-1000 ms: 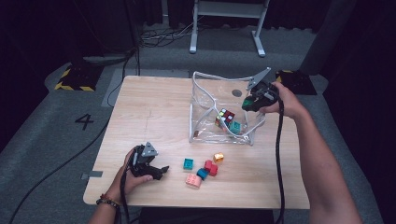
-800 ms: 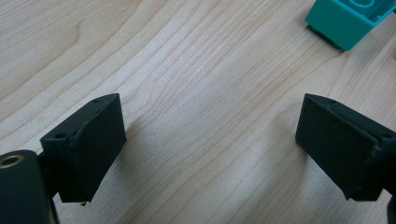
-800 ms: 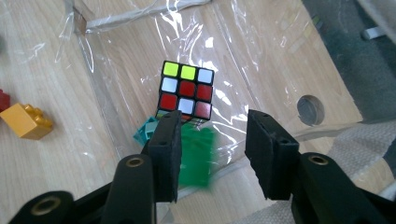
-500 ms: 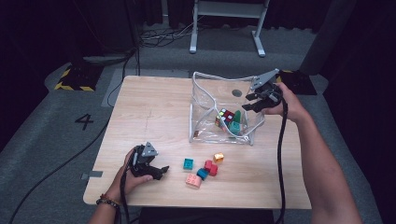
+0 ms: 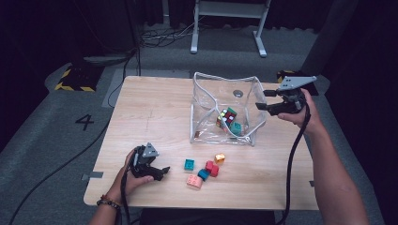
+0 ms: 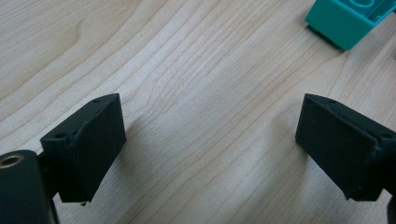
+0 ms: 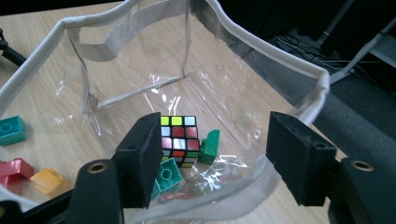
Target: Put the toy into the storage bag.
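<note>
A clear bag (image 5: pixel 225 78) with white trim stands open at the table's far middle. Inside it lie a Rubik's cube (image 5: pixel 228 116) and a teal brick (image 5: pixel 236 128). My right gripper (image 5: pixel 261 99) hovers just outside the bag's right wall, and its jaws have just been opening with nothing pressed between them. In the right gripper view the open right gripper (image 7: pixel 215 154) looks over the bag's rim (image 7: pixel 261 46) at the cube (image 7: pixel 177 137), a green brick (image 7: pixel 210 147) and a teal brick (image 7: pixel 168 175). My left gripper (image 5: pixel 164 172) rests open on the table at the front left.
Loose bricks lie in front of the bag: teal (image 5: pixel 189 164), red (image 5: pixel 211 168), orange (image 5: pixel 219 158), pink (image 5: pixel 193 181). The left gripper (image 6: pixel 210 140) view has the teal brick (image 6: pixel 348 21) just beyond the jaws. The table's left half is bare wood (image 5: pixel 150 112).
My right gripper has moved right, from over the bag's opening to outside its right wall, and its jaws have opened. The left gripper has stayed put.
</note>
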Motion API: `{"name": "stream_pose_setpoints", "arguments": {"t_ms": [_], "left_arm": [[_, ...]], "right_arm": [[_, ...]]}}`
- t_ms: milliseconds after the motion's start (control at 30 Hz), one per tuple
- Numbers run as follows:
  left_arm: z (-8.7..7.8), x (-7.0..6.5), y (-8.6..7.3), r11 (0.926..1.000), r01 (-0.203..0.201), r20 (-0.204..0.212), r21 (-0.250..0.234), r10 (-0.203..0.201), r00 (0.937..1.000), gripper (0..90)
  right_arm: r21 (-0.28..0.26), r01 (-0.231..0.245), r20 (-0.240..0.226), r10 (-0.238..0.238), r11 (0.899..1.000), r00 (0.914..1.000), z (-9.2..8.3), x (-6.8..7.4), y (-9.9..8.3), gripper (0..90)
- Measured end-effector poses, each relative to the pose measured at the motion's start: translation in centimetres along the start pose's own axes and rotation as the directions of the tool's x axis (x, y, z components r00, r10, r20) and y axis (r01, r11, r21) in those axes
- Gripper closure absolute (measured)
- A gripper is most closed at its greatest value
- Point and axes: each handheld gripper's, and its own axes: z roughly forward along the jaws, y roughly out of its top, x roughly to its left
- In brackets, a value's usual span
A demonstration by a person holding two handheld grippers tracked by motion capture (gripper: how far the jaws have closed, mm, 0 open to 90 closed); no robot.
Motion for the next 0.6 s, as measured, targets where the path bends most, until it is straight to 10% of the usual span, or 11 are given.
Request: {"name": "stream_pose_setpoints", "arguments": {"t_ms": [600], "left_arm": [[0.0,0.0,0.0,1.0,0.005,0.004,0.002,-0.005,1.0,8.5]], "right_arm": [[-0.126,-0.085,0.038,0.091,0.988,0.9952,-3.8,2.2,-6.7,27.7]]}}
